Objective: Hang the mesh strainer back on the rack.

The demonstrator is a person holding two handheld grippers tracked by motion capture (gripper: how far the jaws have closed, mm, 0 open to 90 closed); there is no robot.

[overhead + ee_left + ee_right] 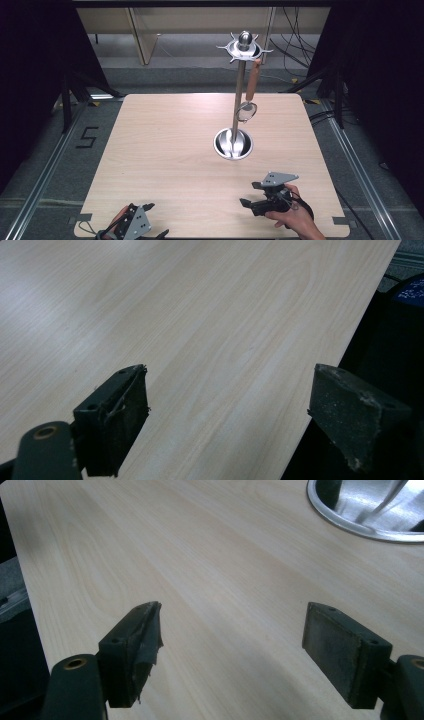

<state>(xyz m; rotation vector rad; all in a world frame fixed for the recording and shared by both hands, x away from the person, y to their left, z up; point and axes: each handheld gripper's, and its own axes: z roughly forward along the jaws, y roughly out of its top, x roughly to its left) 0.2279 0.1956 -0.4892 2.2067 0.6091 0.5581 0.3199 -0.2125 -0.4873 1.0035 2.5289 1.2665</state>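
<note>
High view shows the right hand-held gripper [248, 194] near the front right part of the table [165, 150], held by a hand [292, 220]. Its jaws stand wide apart and hold nothing; the right gripper view shows bare wood between them. The left hand-held gripper [156, 219] is at the front left edge of the table, and its jaws are also wide open and empty. One of its jaws hangs over the table edge in the left gripper view. Beyond the right hand-held gripper stands a metal utensil stand [239, 90] with a round base [233, 143] and a ring of hooks at the top. A strainer with wooden handle [249, 95] hangs from one hook, beside the pole, well apart from both grippers.
</note>
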